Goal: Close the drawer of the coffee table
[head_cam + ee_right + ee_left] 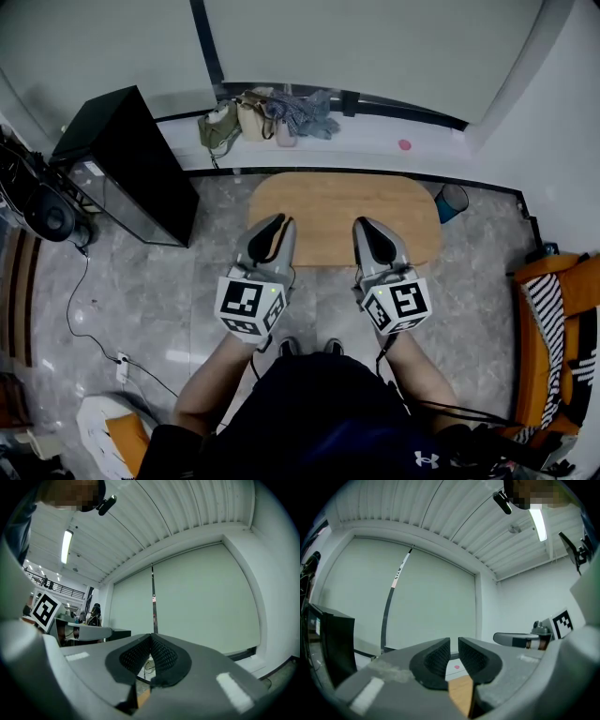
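Observation:
The coffee table [328, 202] is a rounded wooden top on the grey tiled floor, seen from above in the head view; no drawer shows under it from here. My left gripper [278, 223] hovers over the table's near left edge, jaws a narrow gap apart with nothing between them [454, 644]. My right gripper [367, 225] hovers over the near right edge, its pads pressed together and empty [150, 641]. Both point level toward the far wall. A strip of the table top [461, 693] shows below the left jaws.
A black cabinet [127, 164] stands left of the table. Bags and cloth [267, 114] lie on the sill behind it. A blue bin [452, 200] sits at the table's right end, an orange chair [553, 337] further right. Cables [84, 309] run across the left floor.

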`<state>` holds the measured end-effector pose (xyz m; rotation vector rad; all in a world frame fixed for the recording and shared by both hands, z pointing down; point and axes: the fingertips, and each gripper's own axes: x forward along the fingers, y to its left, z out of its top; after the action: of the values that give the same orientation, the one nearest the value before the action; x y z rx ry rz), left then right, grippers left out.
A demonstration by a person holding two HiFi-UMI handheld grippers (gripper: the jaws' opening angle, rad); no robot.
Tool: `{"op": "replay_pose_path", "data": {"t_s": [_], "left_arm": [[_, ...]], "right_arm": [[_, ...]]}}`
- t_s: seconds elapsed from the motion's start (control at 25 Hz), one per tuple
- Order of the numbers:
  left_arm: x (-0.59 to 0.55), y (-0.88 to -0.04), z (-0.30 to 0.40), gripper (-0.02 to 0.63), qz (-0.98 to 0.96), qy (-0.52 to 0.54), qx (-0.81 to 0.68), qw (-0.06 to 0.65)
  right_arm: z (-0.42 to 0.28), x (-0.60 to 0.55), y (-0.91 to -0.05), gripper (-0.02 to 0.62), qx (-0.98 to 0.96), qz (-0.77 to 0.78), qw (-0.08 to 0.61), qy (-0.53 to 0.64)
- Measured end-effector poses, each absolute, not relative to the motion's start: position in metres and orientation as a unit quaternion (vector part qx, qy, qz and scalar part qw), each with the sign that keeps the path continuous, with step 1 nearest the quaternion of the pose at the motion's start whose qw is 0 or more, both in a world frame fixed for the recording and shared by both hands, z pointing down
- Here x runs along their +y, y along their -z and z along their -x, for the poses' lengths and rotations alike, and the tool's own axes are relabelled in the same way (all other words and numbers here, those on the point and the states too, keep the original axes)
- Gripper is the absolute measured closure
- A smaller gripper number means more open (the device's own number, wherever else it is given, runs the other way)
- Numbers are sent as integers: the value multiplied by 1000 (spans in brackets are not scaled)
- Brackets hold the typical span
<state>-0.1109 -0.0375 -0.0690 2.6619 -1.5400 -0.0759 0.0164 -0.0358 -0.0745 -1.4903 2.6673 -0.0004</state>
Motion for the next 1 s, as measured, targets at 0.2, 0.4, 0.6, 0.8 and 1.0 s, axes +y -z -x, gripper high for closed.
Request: {"op": "replay_pose_path", "data": {"t_s": [0.2, 0.4, 0.6, 0.8, 1.0], "left_arm": [[-37, 63, 125, 546, -864, 25, -502, 38], [-39, 64, 130, 546, -865, 26, -499, 39], [-42, 60, 136, 546, -865, 25, -500, 42], [-45, 60, 134, 546, -864, 24, -501, 42], [-42, 62, 130, 546, -864, 23, -502, 37]], "right_arm": [[-8, -32, 74, 594, 869, 493, 45, -3], [-1, -33, 74, 594, 868, 495, 44, 0], [5, -34, 75, 594, 868, 494, 45, -1], [3, -36, 75, 594, 869, 492, 46, 0], [1, -33, 76, 595, 872, 488, 49, -1]]}}
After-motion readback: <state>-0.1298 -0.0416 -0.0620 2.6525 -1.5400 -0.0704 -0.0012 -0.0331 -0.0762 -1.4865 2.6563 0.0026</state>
